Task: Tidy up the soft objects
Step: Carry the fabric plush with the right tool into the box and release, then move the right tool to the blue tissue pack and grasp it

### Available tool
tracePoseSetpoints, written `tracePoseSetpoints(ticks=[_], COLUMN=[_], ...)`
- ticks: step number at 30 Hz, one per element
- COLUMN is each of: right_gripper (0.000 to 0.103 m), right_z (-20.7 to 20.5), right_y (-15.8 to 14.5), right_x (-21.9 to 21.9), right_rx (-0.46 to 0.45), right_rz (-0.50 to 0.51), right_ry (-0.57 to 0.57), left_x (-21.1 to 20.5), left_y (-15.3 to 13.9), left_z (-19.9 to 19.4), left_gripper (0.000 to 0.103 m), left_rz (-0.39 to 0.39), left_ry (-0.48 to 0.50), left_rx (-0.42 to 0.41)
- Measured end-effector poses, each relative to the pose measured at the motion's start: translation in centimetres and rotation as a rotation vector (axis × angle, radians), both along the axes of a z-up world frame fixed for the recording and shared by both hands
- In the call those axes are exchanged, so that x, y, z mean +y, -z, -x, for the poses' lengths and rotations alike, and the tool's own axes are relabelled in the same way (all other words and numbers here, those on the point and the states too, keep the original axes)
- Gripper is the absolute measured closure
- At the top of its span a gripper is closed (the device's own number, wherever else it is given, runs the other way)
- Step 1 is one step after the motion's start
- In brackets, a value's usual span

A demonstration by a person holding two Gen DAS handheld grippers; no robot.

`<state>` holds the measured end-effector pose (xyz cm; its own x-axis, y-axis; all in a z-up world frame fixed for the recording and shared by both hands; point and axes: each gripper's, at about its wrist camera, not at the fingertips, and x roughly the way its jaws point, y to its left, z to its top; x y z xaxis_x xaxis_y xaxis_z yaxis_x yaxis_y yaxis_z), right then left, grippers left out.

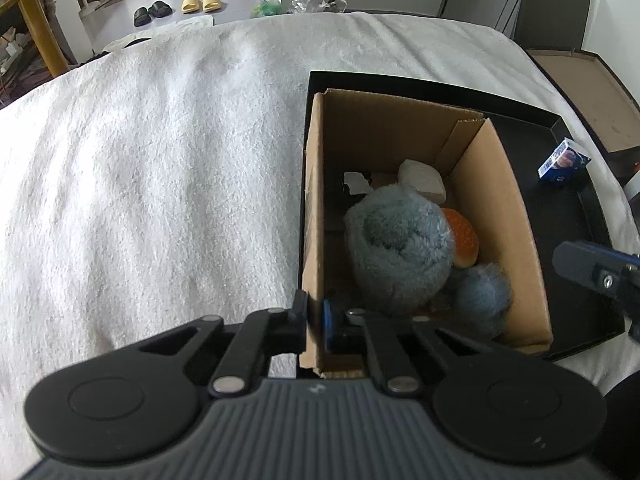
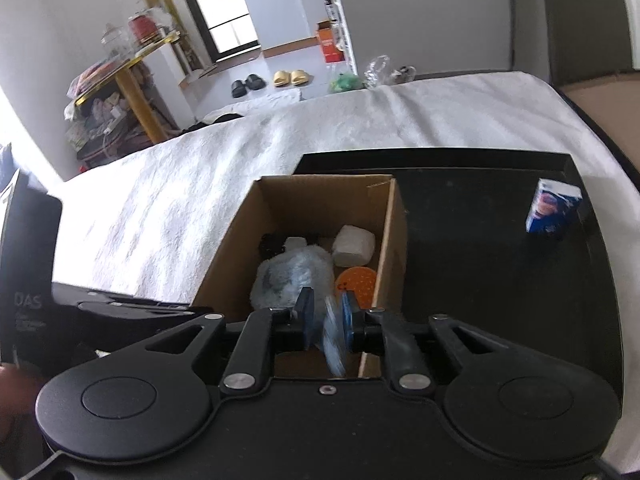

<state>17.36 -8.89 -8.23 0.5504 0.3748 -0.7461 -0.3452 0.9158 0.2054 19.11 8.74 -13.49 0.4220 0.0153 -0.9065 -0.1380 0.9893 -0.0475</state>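
My left gripper [image 1: 314, 322] clamps the near wall of the cardboard box [image 1: 500, 184], steadying it inside the black tray [image 1: 576, 280]. My right gripper [image 2: 326, 322] hangs over the box, jaws slightly apart around a blurred blue fluffy piece [image 2: 334, 340]; I can't tell if the pads press it. The rolled grey-blue plush [image 1: 396, 248] already lies inside, half hiding an orange bun-like toy [image 1: 462, 236].
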Motion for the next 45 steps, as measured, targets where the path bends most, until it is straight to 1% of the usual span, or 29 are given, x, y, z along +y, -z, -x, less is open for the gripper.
tracePoseSetpoints(ticks=[5,16,17,22,25,26,27,28,30,32,33,38,39,42,44,45], right_gripper=[0.087,0.086,0.084,0.074,0.068,0.065,0.063,0.058,0.056,0.054,0.052,0.037,0.035,0.028,0.02,0.019], right_z=[-0.3,-0.9,-0.9,-1.5,-1.9,-2.0,-2.2,-2.3,-2.5,-2.9,-3.0,-3.6,-3.8,-4.3,-4.6,-4.8], right_y=[-0.1,0.3,0.4,1.0,1.5,1.7,1.8,2.0,2.2,2.7,2.9,3.7,3.9,4.3,4.6,4.8], right_x=[-1.7,-3.6,-3.8,-5.0,-5.6,-5.8,-5.9,-6.1,-6.4,-6.8,-6.9,-7.7,-7.9,-8.5,-8.9,-9.1], right_rx=[-0.005,-0.007,-0.007,-0.013,-0.012,-0.01,-0.01,-0.012,-0.017,-0.009,-0.007,-0.018,-0.021,-0.031,-0.036,-0.035], right_rz=[-0.006,-0.015,-0.016,-0.013,-0.01,-0.011,-0.011,-0.009,-0.005,-0.007,-0.007,0.01,0.011,0.018,0.023,0.022], right_ry=[0.056,0.1,0.105,0.137,0.154,0.16,0.165,0.171,0.181,0.189,0.193,0.213,0.221,0.244,0.26,0.274], left_x=[0.1,0.1,0.0,-0.3,-0.5,-0.6,-0.7,-0.8,-1.1,-1.3,-1.4,-2.0,-2.1,-2.4,-2.5,-2.6], left_y=[-0.3,-0.5,-0.6,-0.6,-0.5,-0.4,-0.4,-0.4,-0.4,-0.3,-0.3,-0.3,-0.4,-0.5,-0.4,-0.3], left_z=[0.4,0.4,0.4,0.2,0.0,0.0,-0.1,-0.2,-0.4,-0.6,-0.7,-1.0,-1.0,-1.1,-1.3,-1.4], left_gripper=[0.096,0.096,0.094,0.092,0.089,0.087,0.082,0.079,0.066,0.062,0.06,0.056,0.055,0.054,0.053,0.053], left_rz=[0.008,0.009,0.007,-0.017,-0.035,-0.04,-0.048,-0.056,-0.069,-0.088,-0.096,-0.134,-0.141,-0.163,-0.178,-0.188], left_ry=[-0.001,-0.005,-0.007,-0.011,-0.013,-0.016,-0.02,-0.022,-0.02,-0.021,-0.022,-0.029,-0.032,-0.041,-0.045,-0.048], left_rx=[-0.001,0.001,-0.001,-0.001,0.006,0.006,0.002,0.0,-0.005,-0.004,-0.006,-0.02,-0.029,-0.033,-0.028,-0.025])
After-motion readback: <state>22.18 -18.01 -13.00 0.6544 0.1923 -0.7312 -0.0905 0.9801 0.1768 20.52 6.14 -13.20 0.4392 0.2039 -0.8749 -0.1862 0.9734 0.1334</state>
